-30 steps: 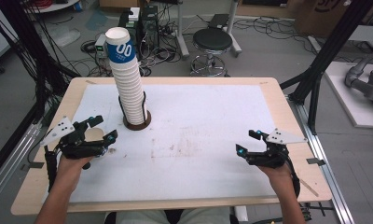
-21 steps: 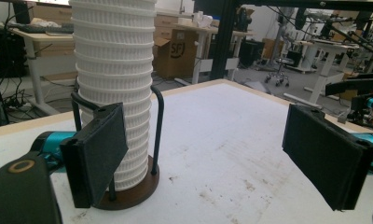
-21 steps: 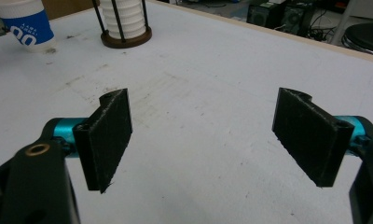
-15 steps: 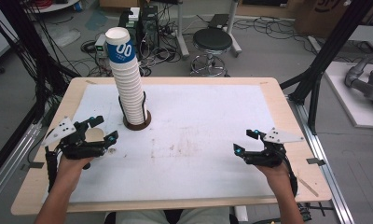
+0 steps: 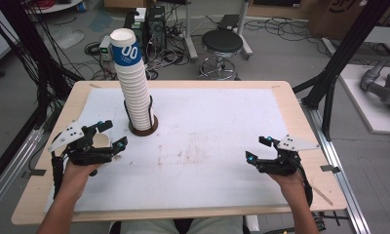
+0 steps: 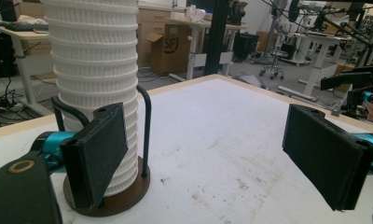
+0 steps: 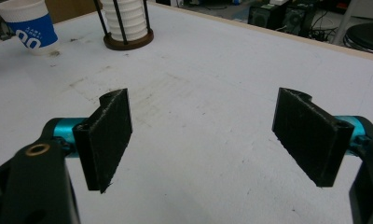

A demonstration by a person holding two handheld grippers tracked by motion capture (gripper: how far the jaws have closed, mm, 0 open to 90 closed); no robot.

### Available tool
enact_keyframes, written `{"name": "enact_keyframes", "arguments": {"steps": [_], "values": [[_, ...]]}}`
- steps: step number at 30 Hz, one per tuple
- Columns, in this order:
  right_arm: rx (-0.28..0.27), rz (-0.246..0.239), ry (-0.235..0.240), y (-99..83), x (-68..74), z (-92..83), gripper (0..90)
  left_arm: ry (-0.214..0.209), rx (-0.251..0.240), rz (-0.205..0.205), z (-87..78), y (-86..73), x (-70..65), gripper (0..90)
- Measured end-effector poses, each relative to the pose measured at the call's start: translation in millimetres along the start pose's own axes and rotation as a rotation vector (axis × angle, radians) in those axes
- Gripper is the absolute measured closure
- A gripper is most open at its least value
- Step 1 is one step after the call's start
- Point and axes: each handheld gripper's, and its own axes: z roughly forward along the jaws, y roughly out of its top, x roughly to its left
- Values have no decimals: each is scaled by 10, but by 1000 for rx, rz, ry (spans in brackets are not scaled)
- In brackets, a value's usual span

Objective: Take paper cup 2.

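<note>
Left gripper [image 5: 109,136] had jaws wide, single blue-banded cup [image 5: 102,141] between them, not pinched. Right gripper [image 5: 259,149] wide, empty, parked as before. My left barely crept. Cup upright on table [image 5: 207,122] just beside tall cup stack [image 5: 134,92].

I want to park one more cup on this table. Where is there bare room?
The middle of the white mat, between the left gripper and right gripper, lies bare, as does the far right stretch. It is crowded at the left: the cup stack in its holder, and a single cup by the left gripper.
</note>
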Motion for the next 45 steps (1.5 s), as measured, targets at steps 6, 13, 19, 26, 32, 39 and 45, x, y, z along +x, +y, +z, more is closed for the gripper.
{"name": "enact_keyframes", "arguments": {"steps": [6,13,19,26,32,39,45], "values": [[-9,4,-5,-10,-24,-41,203,-10,6,6,68,181,-46,139],[-17,-3,1,12,-14,-62,203,-23,-18,-12,170,584,-14,138],[-13,3,9,8,-19,-57,203,-8,10,-6,289,882,85,138],[-11,4,10,-2,-22,-64,203,-14,40,13,397,1113,143,146],[-15,-1,15,5,-5,-71,203,3,63,24,489,1292,254,148],[-10,2,17,-2,-7,-58,203,58,68,42,564,1498,360,148],[-9,1,21,-5,-12,-56,203,91,80,37,605,1621,466,148]]}}
